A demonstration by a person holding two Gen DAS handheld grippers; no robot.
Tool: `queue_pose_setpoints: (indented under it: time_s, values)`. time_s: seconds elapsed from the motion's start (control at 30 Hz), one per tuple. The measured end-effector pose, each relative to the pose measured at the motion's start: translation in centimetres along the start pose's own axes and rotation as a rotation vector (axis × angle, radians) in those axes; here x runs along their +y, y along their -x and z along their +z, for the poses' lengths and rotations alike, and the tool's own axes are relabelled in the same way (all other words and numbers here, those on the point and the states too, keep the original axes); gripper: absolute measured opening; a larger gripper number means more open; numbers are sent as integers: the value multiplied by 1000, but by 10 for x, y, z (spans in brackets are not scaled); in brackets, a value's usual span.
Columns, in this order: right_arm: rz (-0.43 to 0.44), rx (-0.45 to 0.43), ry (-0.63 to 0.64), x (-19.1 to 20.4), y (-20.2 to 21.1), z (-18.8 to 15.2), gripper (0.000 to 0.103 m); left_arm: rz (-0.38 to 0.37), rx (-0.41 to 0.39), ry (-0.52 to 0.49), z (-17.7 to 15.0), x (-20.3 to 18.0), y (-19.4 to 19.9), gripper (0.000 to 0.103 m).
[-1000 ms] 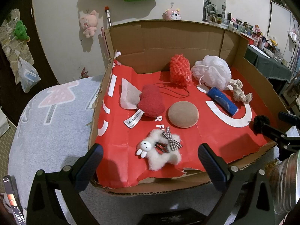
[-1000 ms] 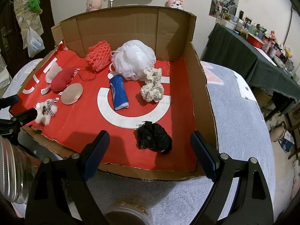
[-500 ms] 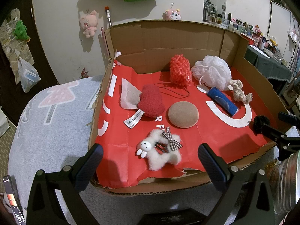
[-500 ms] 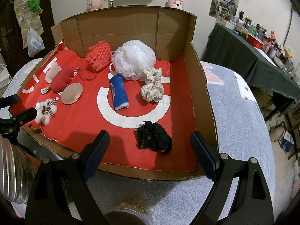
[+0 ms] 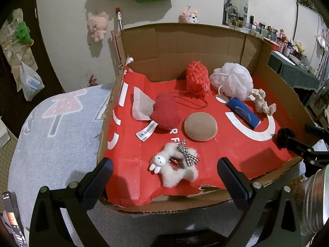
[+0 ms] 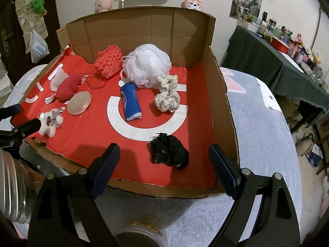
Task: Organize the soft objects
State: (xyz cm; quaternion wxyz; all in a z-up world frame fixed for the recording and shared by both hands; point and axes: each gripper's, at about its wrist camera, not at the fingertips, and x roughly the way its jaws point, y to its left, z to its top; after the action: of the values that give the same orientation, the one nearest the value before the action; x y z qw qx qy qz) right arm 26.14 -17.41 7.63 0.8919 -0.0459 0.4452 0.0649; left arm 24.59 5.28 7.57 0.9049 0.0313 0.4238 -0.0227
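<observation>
— Where are the soft things?
— Lying in the cardboard box [image 6: 218, 94]: white bunny clip [image 5: 174, 169] front-left, black scrunchie [image 6: 169, 154] front-right.
— The hand-held grippers?
— Left hand-held gripper [image 5: 163, 174] and right hand-held gripper [image 6: 164, 160] both gape wide, holding nothing.

Both wrist views near, facing the shared cardboard box [image 5: 185, 41]

The box [image 6: 205, 41] is raw brown corrugated cardboard, its floor [image 6: 92, 135] a matt red print. The white bath puff [image 6: 147, 65] is fine plastic mesh, the black scrunchie [image 6: 169, 154] rough and fuzzy, the bunny clip [image 5: 176, 169] fluffy plush.
</observation>
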Motion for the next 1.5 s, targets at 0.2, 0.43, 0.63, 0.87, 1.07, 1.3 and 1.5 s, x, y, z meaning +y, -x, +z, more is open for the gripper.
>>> queue_pose_setpoints:
  time_s: [0.2, 0.43, 0.63, 0.87, 1.07, 1.3, 1.5]
  values:
    - [27, -28, -30, -7, 13, 3, 88, 2, -62, -2, -4, -2, 19, 103]
    - [-31, -126, -44, -15, 58, -1, 88, -9, -175, 14, -12, -4, 72, 103]
    - [-45, -215, -16, -10, 107, -28, 88, -41, -235, 33, -44, -9, 111, 103]
    - [-35, -224, 24, 6, 117, -91, 97, -68, -207, 51, -102, -21, 113, 103]
    - [-27, -140, -15, 8, 88, -135, 97, -84, -108, 67, -134, -32, 83, 103]
    - [-23, -72, -70, 3, 59, -150, 97, -50, -17, 79, -148, -41, 50, 103]
    - [-14, -45, -71, 7, 47, -151, 97, 11, -6, 44, -147, -51, 44, 103]
